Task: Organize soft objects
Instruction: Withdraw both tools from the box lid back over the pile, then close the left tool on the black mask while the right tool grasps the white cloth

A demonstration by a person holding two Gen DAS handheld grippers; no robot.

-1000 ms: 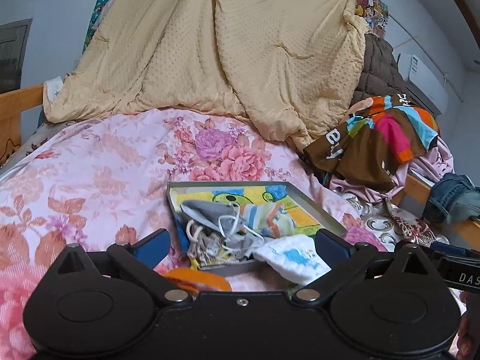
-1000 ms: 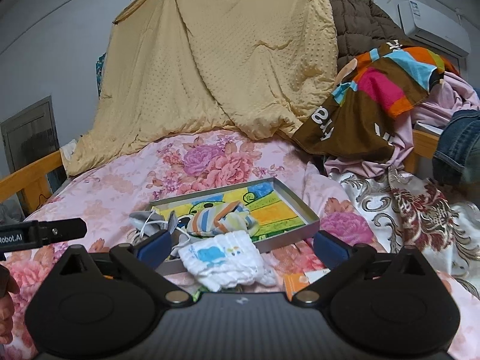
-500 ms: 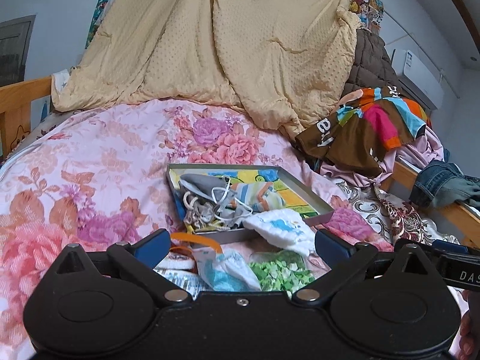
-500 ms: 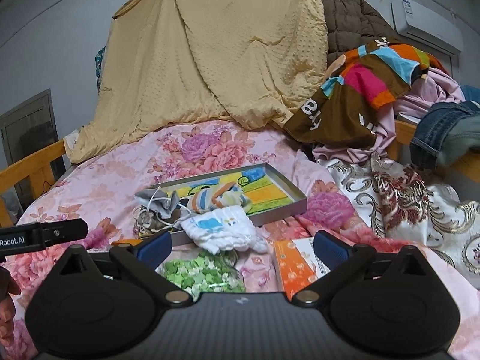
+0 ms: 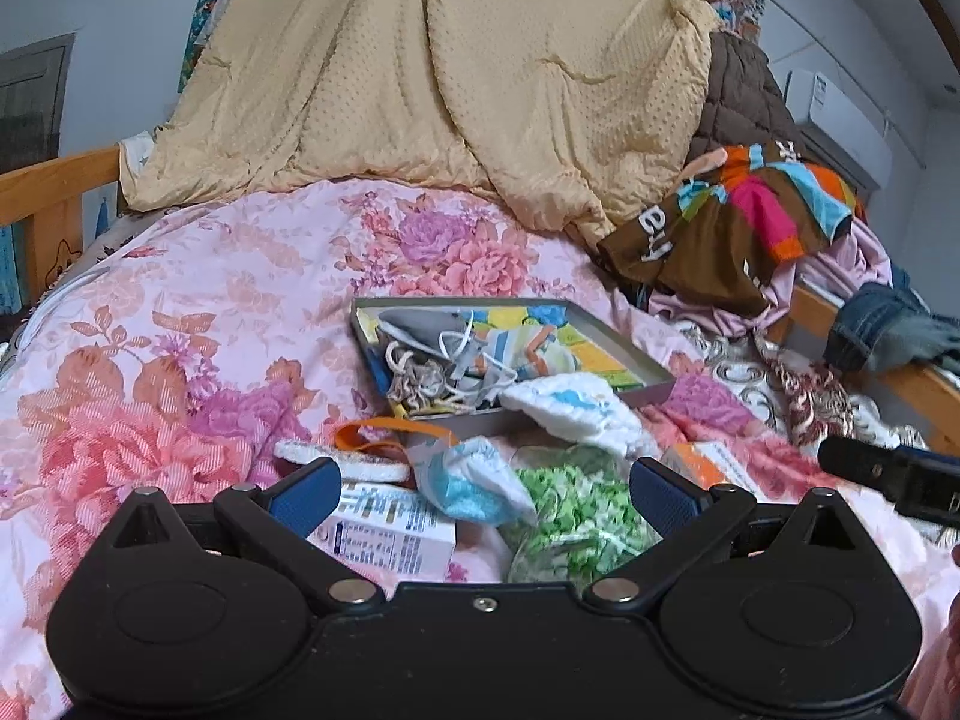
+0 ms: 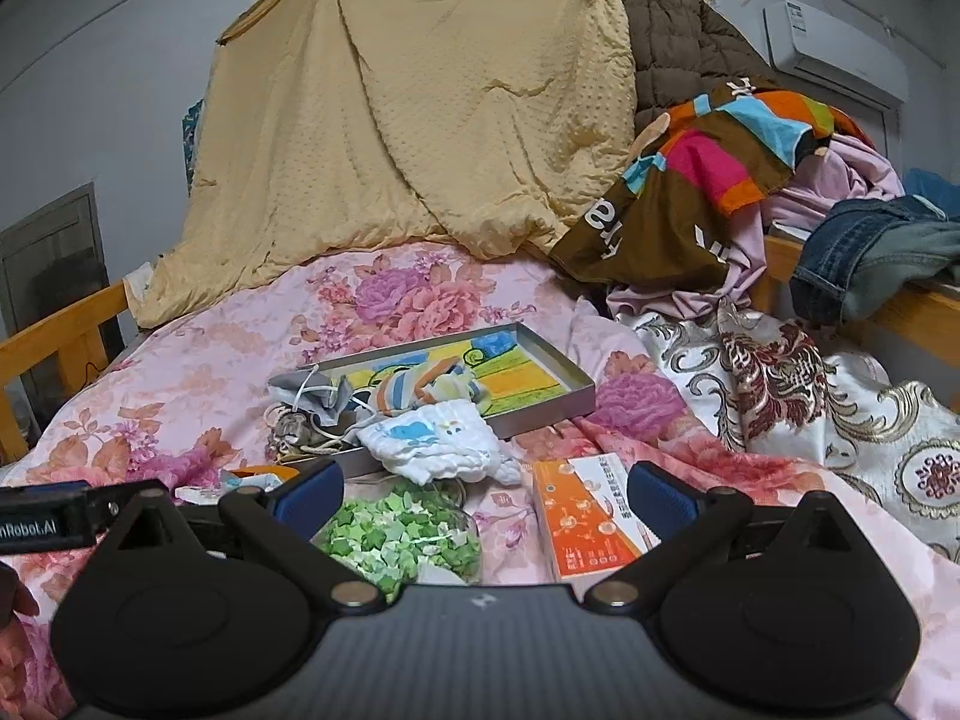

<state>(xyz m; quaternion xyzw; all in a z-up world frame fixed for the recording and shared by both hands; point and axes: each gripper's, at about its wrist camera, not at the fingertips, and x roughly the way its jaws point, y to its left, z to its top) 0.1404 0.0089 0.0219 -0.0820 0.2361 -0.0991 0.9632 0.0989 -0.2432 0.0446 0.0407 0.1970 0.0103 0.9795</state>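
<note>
A shallow grey tray [image 5: 651, 384] [image 6: 552, 417] with a colourful base lies on the floral bedspread. It holds a grey drawstring pouch [image 5: 420, 327] [image 6: 300, 393], tangled cord and a striped cloth [image 6: 429, 387]. A white cloth with blue print [image 5: 576, 405] [image 6: 438, 435] hangs over the tray's near edge. In front lie a white and blue mask with an orange strap [image 5: 468, 480], a bag of green paper stars [image 5: 576, 510] [image 6: 402, 540], a white box [image 5: 390, 534] and an orange box [image 6: 585, 519]. My left gripper [image 5: 483, 495] and right gripper [image 6: 483, 489] hover open above these, holding nothing.
A beige quilt [image 5: 450, 78] is draped at the back. A pile of clothes [image 6: 726, 180] and jeans [image 6: 870, 264] sits on the right by a wooden rail [image 6: 912, 324]. An ornate bedcover [image 6: 810, 396] lies on the right. The bed frame [image 5: 48, 192] borders the left.
Both grippers have drawn back from the tray, bringing the mask, star bag and boxes into view in front of it. Both stay open.
</note>
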